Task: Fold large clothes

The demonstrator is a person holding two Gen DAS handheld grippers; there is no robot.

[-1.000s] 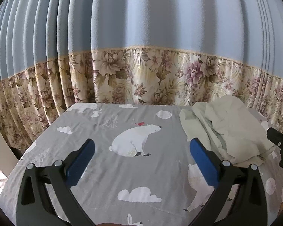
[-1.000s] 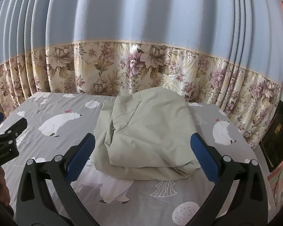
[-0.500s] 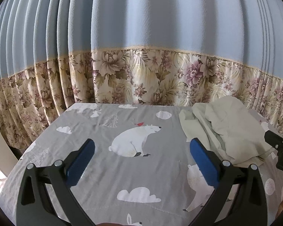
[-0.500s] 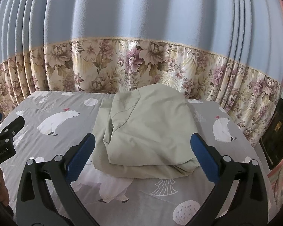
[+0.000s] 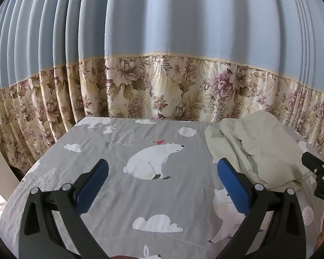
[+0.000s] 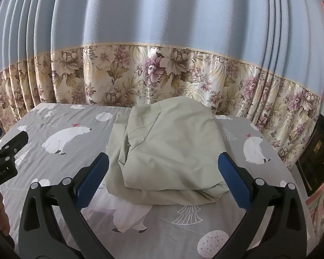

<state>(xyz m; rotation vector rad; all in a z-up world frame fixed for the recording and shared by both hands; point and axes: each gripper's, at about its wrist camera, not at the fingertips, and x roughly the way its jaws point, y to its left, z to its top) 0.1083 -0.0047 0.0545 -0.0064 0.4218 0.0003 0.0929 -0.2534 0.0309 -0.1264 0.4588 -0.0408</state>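
The pale green garment (image 6: 170, 151) lies bunched on the bed (image 6: 237, 222), dead ahead of the right tool (image 6: 163, 178) and off to the right of the left tool (image 5: 162, 183). Both tools gape wide, empty; the right is nearer.

A bed (image 6: 237, 220) covered in a grey sheet printed with white polar bears and clouds is carrying a folded pale green cloth garment (image 6: 170, 151) (image 5: 257, 149), lying towards its far right corner.
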